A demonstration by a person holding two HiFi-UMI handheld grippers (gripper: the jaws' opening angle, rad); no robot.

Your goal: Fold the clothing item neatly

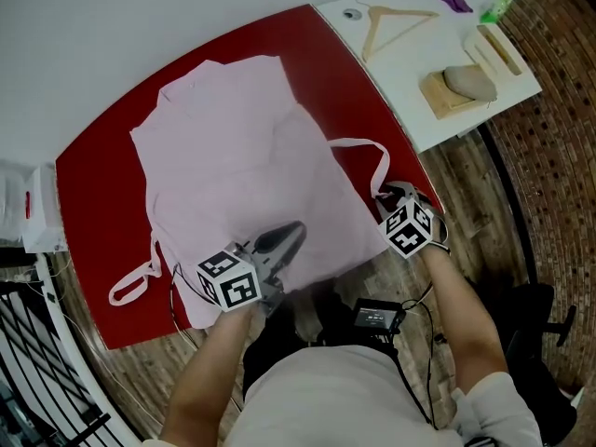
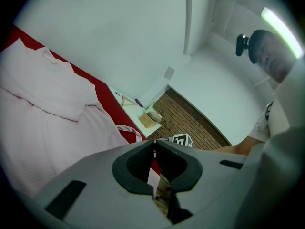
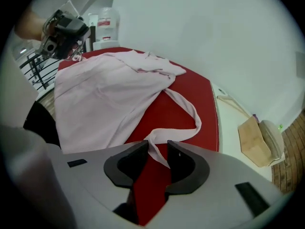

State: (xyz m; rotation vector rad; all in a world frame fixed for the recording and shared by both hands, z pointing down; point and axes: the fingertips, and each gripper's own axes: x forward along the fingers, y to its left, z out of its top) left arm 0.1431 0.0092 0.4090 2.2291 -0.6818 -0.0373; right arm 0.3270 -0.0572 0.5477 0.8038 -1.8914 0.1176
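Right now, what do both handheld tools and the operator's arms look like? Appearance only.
Left tool and right tool: light grey moulded bodies with dark grey curved pads. Each carries a white cube with black square markers. Thin black cables lead toward a small black box at the waist. The person wears a light short-sleeved top; forearms are uncovered.
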